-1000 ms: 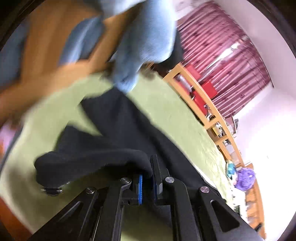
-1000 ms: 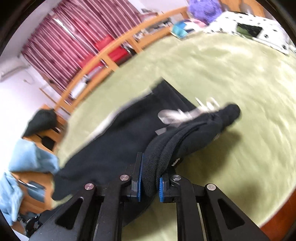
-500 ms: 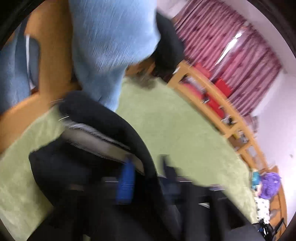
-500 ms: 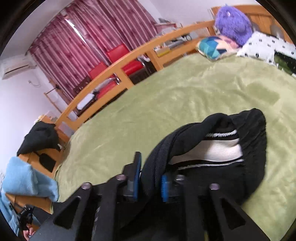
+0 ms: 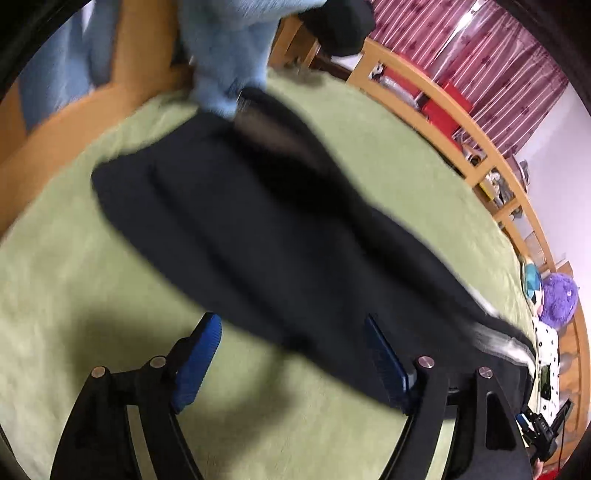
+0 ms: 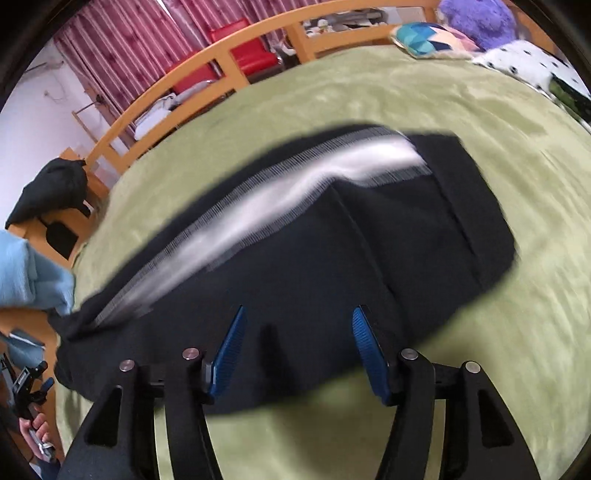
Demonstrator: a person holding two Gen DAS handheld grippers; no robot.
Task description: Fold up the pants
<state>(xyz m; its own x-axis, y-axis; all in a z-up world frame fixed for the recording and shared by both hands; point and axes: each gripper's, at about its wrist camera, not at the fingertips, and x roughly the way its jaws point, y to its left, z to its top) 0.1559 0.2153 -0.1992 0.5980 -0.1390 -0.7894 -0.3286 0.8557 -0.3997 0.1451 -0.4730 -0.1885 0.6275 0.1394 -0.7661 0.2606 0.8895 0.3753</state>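
A: Black knit fabric, the pants (image 6: 332, 258), lies across the middle of the right wrist frame on the green bed cover (image 6: 480, 129). A white stripe (image 6: 280, 192), motion-blurred, runs from lower left toward upper centre of the garment.

B: Left wrist frame agrees: pants (image 5: 266, 221) stretch diagonally from upper centre to lower right, over the green bed cover (image 5: 74, 277). Edges are blurred there too.

A: Tongs. Right gripper (image 6: 299, 350): jaws spread wide, blue pads (image 6: 231, 347) well apart, nothing pinched between them. The fabric sits just beyond and under the tips; contact cannot be told.

B: Left gripper (image 5: 295, 362): likewise spread wide, blue pads (image 5: 199, 354) holding nothing. The right-hand pad overlaps the pants' lower edge in the frame; touching or not, I cannot tell.

A: Surroundings, right wrist frame: wooden bed rail (image 6: 221, 51) arcs across the top, red chairs (image 6: 255, 51) and maroon curtains (image 6: 122, 40) behind it. Purple plush toy (image 6: 476, 16) and a patterned pillow (image 6: 424, 38) at upper right. Light blue cloth (image 6: 26, 269) at the left edge.

B: Left wrist frame: light blue cloth (image 5: 229, 48) hangs at upper centre, wooden bed rail (image 5: 461, 122) at right, purple plush toy (image 5: 557, 295) at the far right edge.
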